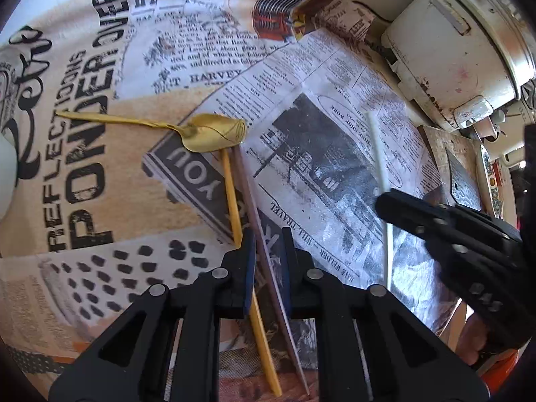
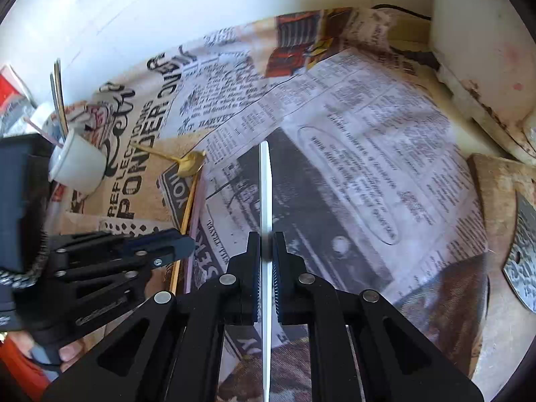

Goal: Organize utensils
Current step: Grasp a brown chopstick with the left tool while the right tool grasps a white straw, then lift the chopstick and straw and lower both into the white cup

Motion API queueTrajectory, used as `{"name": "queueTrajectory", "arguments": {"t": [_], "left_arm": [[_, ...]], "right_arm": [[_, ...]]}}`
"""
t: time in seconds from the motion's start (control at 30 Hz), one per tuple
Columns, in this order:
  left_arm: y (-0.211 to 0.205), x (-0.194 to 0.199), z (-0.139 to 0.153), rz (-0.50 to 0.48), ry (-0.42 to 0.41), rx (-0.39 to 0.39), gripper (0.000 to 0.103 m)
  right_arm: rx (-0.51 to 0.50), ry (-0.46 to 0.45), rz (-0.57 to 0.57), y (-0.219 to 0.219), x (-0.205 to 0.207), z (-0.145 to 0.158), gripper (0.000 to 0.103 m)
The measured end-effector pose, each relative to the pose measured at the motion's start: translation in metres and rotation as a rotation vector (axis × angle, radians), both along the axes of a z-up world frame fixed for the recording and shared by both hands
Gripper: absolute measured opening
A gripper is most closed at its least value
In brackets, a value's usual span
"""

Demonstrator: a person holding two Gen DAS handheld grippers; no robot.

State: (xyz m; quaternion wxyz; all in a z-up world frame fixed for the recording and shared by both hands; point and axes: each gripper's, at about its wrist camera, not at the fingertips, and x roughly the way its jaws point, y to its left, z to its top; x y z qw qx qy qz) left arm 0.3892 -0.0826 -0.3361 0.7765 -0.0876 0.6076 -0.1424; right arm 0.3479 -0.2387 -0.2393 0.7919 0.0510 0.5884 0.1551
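A gold spoon [image 1: 204, 131] lies on the newspaper-print tablecloth [image 1: 100, 174], also small in the right wrist view [image 2: 189, 164]. A yellow chopstick [image 1: 234, 207] and a pinkish-grey chopstick [image 1: 264, 241] lie side by side below it. My left gripper [image 1: 268, 244] is open, its jaws straddling the pinkish-grey chopstick, the yellow one just outside the left jaw. My right gripper [image 2: 267, 244] is shut on a white chopstick [image 2: 264, 181], also seen in the left wrist view [image 1: 378, 154]. A white cup [image 2: 78, 164] holding several utensils stands at the left.
A white rice cooker [image 1: 462, 47] stands at the back right. A wooden board [image 2: 499, 207] with a metal cleaver [image 2: 522, 258] lies at the right. A white wall [image 2: 167, 16] runs behind the table. A red and white packet [image 2: 13, 97] is behind the cup.
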Motion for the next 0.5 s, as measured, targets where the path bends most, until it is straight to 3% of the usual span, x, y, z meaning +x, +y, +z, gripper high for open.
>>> {"name": "queueTrajectory", "arguments": {"t": [0.33,0.5], "left_arm": [[-0.013,0.016,-0.005,0.005,-0.016,0.056,0.013],[-0.033,0.027,-0.004,-0.056,-0.016,0.163,0.013]], "right_arm": [[0.030,-0.029,-0.009,-0.013,-0.001,0.009,0.006],[0.028,-0.043,-0.012,-0.019,-0.002,0.013,0.006]]}}
